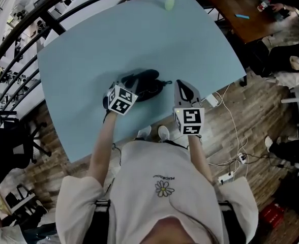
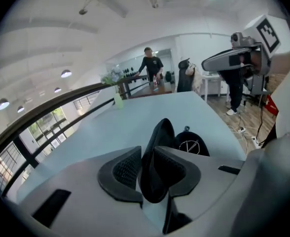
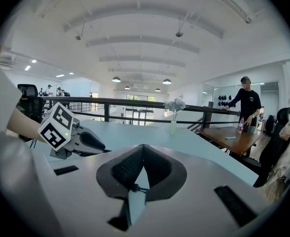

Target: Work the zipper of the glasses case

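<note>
Pale-blue counter (image 1: 88,44) spreads across the head view, a dark railing (image 1: 32,19) curving round its left and far edges. At left of centre, the left gripper (image 2: 147,152) has its jaws pinching one raised edge of the black glasses case (image 1: 144,84), the pads pressed against both sides of the shell. The case lies near the counter's front edge, just right of that gripper, with a small zipper pull (image 1: 166,82) sticking out at its right end. A pale green vase (image 1: 170,2) of flowers stands at the far edge. To the right of the case and clear of it, the right gripper (image 3: 142,148) hangs with its jaws pressed together on nothing. White cables (image 1: 231,121) trail over the wooden floor beyond.
</note>
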